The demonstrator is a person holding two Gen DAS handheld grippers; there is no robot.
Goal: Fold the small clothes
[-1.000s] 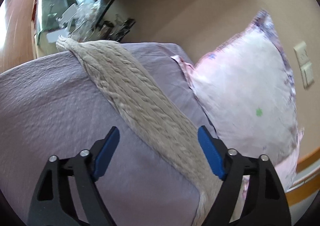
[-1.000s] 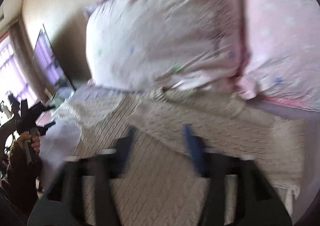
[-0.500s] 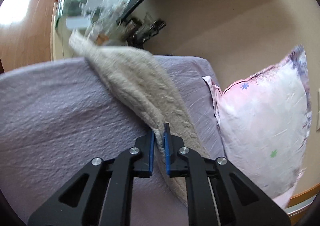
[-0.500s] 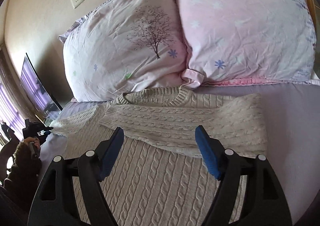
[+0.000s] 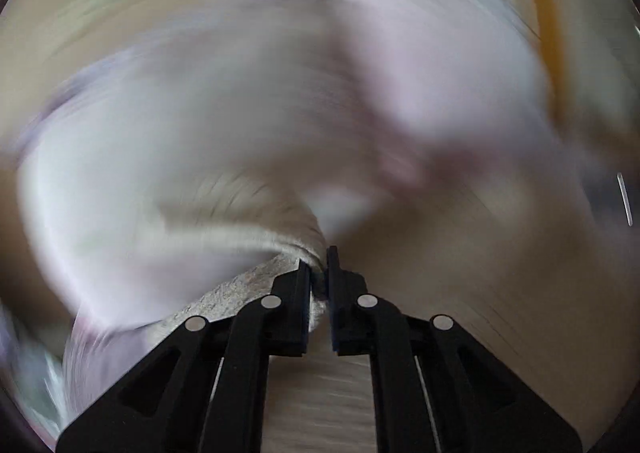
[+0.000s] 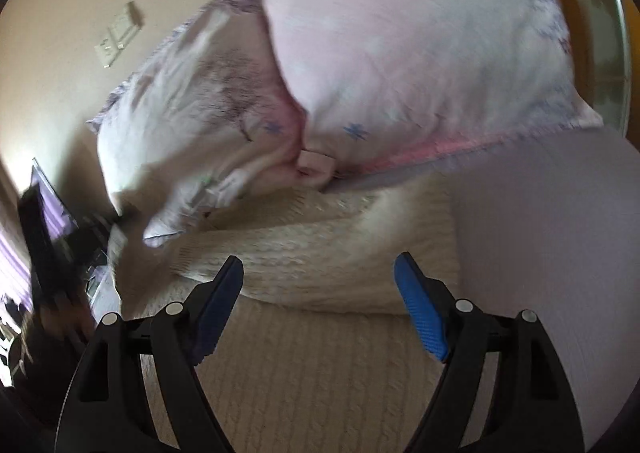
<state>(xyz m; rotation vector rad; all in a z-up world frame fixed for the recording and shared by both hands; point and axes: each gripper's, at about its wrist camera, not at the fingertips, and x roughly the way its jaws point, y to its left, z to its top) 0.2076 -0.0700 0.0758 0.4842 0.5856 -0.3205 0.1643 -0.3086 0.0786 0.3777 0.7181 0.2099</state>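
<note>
A cream cable-knit sweater (image 6: 320, 353) lies on the lilac bedspread (image 6: 552, 253), one sleeve (image 6: 328, 261) folded across its chest. My right gripper (image 6: 320, 285) is open and empty, hovering just above the sweater body below that sleeve. My left gripper (image 5: 319, 273) is shut on the other sleeve (image 5: 256, 245), which bunches at the jaws and trails off to the left. The left wrist view is heavily blurred by motion.
Two pale pillows (image 6: 400, 61) lean against the wall at the head of the bed, just beyond the sweater's collar. A wall socket (image 6: 120, 35) is above them. A dark screen (image 6: 44, 221) and clutter stand at the left. A wooden bed frame (image 6: 580, 13) shows at far right.
My left gripper closed on the sleeve and has swung fast with it toward the pillows. My right gripper stayed open and shifted slightly over the sweater.
</note>
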